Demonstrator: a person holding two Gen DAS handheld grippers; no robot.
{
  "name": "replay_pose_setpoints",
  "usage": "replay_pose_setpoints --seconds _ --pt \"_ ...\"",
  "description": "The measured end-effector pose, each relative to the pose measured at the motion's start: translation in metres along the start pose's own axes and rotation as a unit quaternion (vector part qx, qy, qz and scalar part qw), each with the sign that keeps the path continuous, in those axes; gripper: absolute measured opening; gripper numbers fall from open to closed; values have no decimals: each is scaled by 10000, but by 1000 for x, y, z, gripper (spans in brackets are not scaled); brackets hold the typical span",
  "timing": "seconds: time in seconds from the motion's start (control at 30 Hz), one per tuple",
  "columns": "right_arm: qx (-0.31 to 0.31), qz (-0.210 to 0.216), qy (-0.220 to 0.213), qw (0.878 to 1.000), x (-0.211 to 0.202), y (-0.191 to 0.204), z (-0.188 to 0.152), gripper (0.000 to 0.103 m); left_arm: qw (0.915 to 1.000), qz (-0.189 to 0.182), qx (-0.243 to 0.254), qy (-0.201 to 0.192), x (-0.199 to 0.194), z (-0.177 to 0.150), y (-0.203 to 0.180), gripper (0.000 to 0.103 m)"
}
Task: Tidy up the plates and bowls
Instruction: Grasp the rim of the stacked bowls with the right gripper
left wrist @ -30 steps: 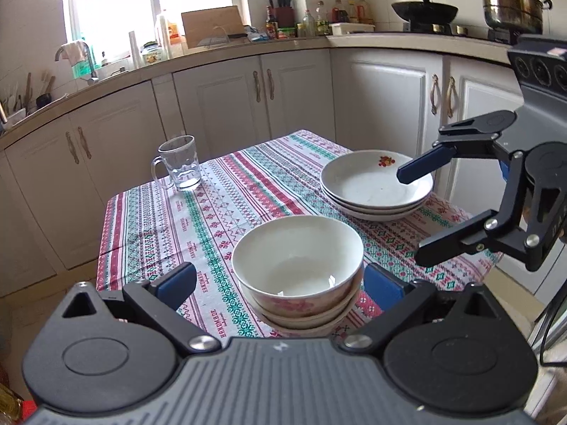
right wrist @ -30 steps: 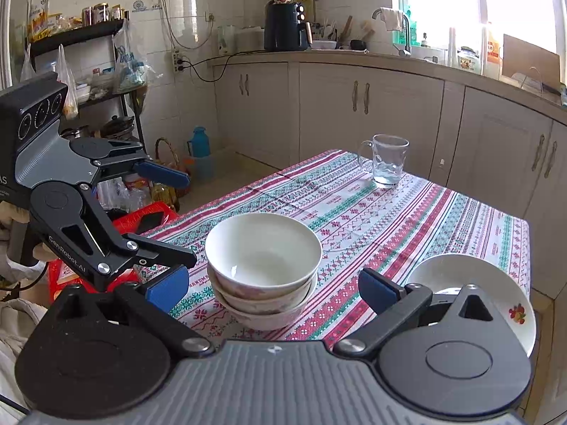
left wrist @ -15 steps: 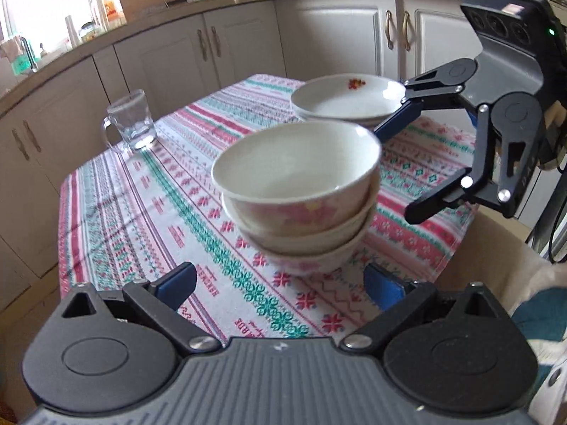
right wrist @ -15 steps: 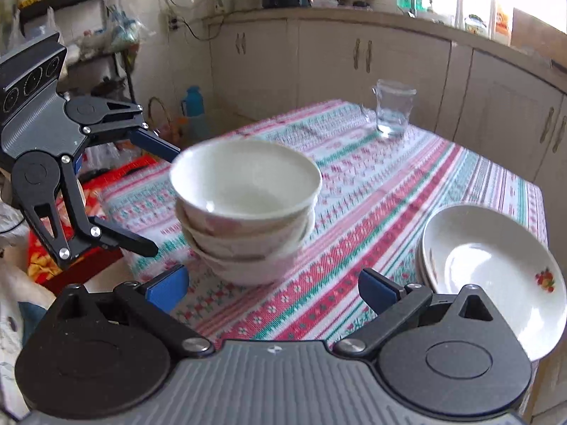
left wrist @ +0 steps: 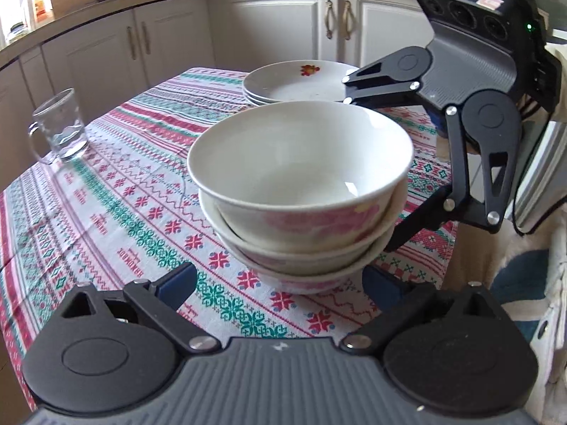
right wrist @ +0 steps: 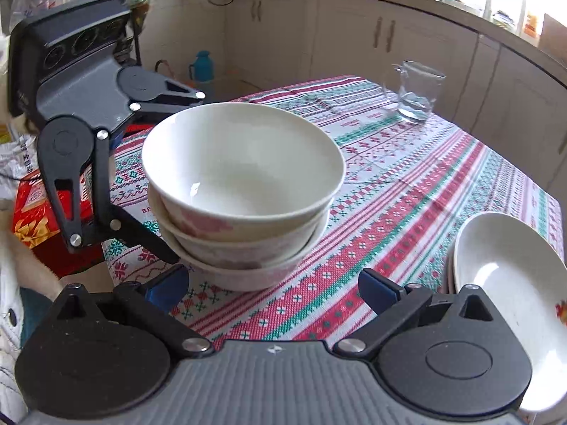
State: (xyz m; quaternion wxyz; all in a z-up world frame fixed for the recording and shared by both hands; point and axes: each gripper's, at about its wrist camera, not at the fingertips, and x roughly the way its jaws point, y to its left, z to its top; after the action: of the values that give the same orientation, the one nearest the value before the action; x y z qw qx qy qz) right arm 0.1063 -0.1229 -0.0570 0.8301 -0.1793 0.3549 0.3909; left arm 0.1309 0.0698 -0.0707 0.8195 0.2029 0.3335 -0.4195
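Note:
Three white bowls [left wrist: 301, 184] with pink flowers are nested in a stack on the patterned tablecloth [left wrist: 106, 212], close to the table's near corner. My left gripper [left wrist: 280, 283] is open, its blue pads either side of the bottom bowl and apart from it. My right gripper [left wrist: 372, 166] comes from the opposite side, open, with one finger above the rim and one beside the base. In the right wrist view the bowls [right wrist: 241, 177] sit just ahead of the open right gripper [right wrist: 273, 288], with the left gripper [right wrist: 184, 177] beyond them. A stack of white plates [left wrist: 294, 81] [right wrist: 510, 272] lies behind.
A glass mug [left wrist: 62, 129] [right wrist: 418, 92] with a little water stands at the far side of the tablecloth [right wrist: 407, 194]. White kitchen cabinets [left wrist: 276, 24] ring the table. A red box [right wrist: 32, 212] and a blue flask [right wrist: 202, 65] are on the floor past the table's edge.
Both grippers have dropped lower and closed in on the bowl stack from opposite sides. The bowls, plates and mug have not moved.

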Motion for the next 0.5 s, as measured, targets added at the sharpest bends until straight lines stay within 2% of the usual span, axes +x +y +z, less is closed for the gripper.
replay_pose_setpoints --seconds 0.23,0.33,0.4,0.5 --pt "-297 293 189 9990 11 0 12 100 9985 -474 250 58 5 2 9 96" --pt "-436 427 247 9978 12 1 17 96 9974 -645 319 82 7 3 11 93" --pt "-461 576 285 9969 12 1 19 89 9966 -719 389 86 7 4 12 90" --pt "-440 700 341 9960 13 1 21 87 9953 -845 453 117 7 5 13 85"
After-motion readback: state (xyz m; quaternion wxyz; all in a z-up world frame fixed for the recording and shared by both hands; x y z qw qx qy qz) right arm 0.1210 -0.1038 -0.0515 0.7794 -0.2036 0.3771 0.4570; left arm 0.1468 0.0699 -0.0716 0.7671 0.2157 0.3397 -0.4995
